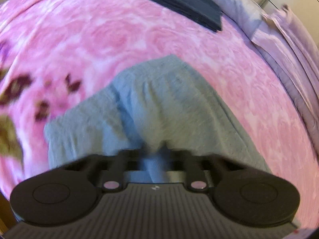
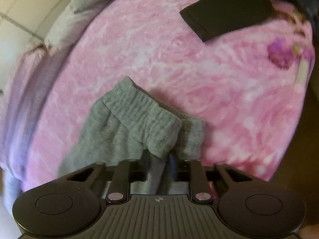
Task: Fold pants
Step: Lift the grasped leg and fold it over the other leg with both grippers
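Grey pants [image 1: 159, 107] are lying on a pink floral blanket [image 1: 99, 39] covering the bed. Left claw [image 1: 157, 159] is pinching a gathered fold of the grey fabric, jaws nearly together. Right claw [image 2: 159, 165] is gripping the pants [image 2: 135, 123] just below the elastic waistband [image 2: 139, 103], narrow gap filled with cloth. A dark folded garment [image 1: 179, 2] is lying well apart, farther up the blanket.

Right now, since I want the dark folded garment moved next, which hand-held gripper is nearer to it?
Cannot tell. Both the left and right grip the grey pants, with the dark garment far across the blanket.
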`<action>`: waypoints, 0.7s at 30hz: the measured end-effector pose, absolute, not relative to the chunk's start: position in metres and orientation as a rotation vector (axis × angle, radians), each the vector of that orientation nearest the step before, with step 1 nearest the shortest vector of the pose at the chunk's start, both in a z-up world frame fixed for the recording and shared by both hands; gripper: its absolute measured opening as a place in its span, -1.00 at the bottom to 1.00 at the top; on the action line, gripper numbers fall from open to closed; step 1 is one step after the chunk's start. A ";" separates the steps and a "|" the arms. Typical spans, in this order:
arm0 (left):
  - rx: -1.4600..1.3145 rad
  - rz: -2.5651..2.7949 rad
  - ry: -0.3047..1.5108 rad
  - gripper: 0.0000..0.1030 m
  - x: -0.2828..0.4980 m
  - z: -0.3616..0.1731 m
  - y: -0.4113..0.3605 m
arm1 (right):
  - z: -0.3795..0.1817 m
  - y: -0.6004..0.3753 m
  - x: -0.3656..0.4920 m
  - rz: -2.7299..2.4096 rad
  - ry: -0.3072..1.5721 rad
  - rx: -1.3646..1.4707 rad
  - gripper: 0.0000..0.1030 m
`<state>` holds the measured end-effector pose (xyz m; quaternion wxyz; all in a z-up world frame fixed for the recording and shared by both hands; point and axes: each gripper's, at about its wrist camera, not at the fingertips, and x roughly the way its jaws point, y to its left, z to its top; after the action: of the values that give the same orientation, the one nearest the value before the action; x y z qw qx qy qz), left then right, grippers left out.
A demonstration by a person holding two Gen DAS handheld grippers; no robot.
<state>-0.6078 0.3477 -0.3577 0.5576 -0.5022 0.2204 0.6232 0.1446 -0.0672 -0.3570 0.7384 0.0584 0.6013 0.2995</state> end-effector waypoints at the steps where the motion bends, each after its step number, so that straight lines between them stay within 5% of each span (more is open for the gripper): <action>1: -1.145 1.460 0.539 -0.89 -0.604 -0.351 0.350 | -0.353 -0.064 0.144 0.666 1.311 0.096 -0.75; 7: -0.819 1.413 0.511 -0.88 -0.593 -0.276 0.299 | -0.316 -0.062 0.143 0.743 1.255 0.028 -0.78; 12: -0.966 1.467 0.687 -0.87 -0.620 -0.333 0.259 | -0.328 -0.076 0.144 0.695 1.308 -0.037 -0.78; 17: -1.152 1.514 0.502 -0.81 -0.639 -0.357 0.250 | -0.347 -0.089 0.145 0.638 1.348 -0.003 -0.78; 21: -1.122 1.489 0.577 -0.88 -0.636 -0.353 0.259 | -0.341 -0.087 0.142 0.672 1.330 -0.052 -0.78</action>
<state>-0.6357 0.2591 -0.3530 0.5606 -0.4760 0.2450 0.6317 0.1418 -0.0870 -0.3413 0.7348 -0.0235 0.6052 0.3055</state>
